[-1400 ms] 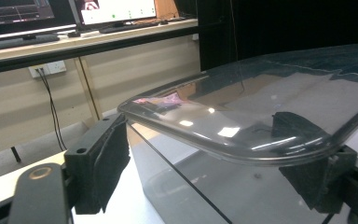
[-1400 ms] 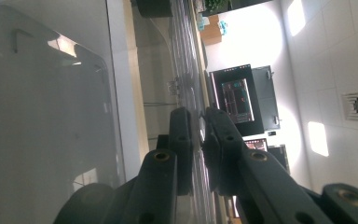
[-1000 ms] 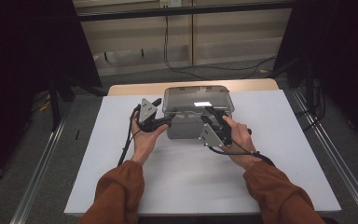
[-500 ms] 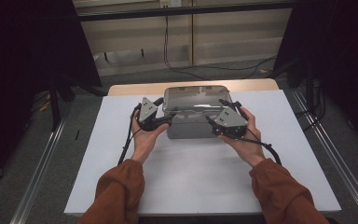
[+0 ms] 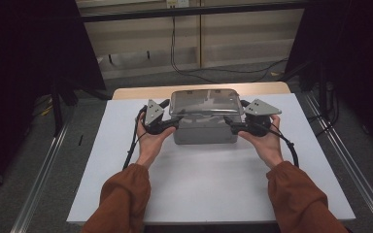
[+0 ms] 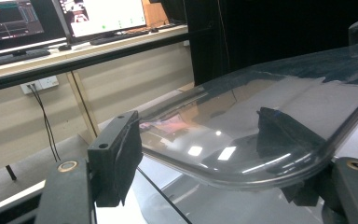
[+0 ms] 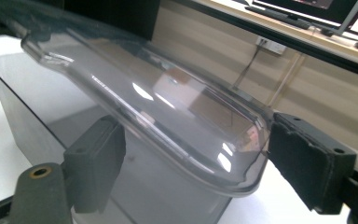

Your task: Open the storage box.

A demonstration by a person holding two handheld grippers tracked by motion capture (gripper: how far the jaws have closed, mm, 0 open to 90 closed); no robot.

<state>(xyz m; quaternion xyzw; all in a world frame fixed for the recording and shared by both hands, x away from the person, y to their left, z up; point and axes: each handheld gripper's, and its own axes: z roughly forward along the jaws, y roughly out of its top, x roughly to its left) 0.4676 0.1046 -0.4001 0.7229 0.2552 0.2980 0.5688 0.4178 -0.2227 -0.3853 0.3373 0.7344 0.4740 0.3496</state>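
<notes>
A grey box (image 5: pixel 205 133) with a clear domed lid (image 5: pixel 204 102) stands at the far middle of the white table (image 5: pixel 199 189). My left gripper (image 5: pixel 174 125) is at the lid's left end. In the left gripper view its jaws (image 6: pixel 200 144) are closed on the lid (image 6: pixel 261 107), one pad at the rim and the other seen through the plastic. My right gripper (image 5: pixel 229 124) is at the lid's right end. Its jaws have just been opening and now straddle the lid's end (image 7: pixel 168 107) over the box (image 7: pixel 28 102) without pressing on it.
The white tabletop stretches wide in front of the box and to both sides. Behind the table run a dark rail, a beige wall with hanging cables (image 5: pixel 172 43) and monitors (image 6: pixel 102 14) on a shelf. Metal rails (image 5: pixel 43 174) line the floor on either side.
My right gripper has moved from on top of the lid out to its right end, and its jaws have widened. The left gripper, lid and box have stayed put.
</notes>
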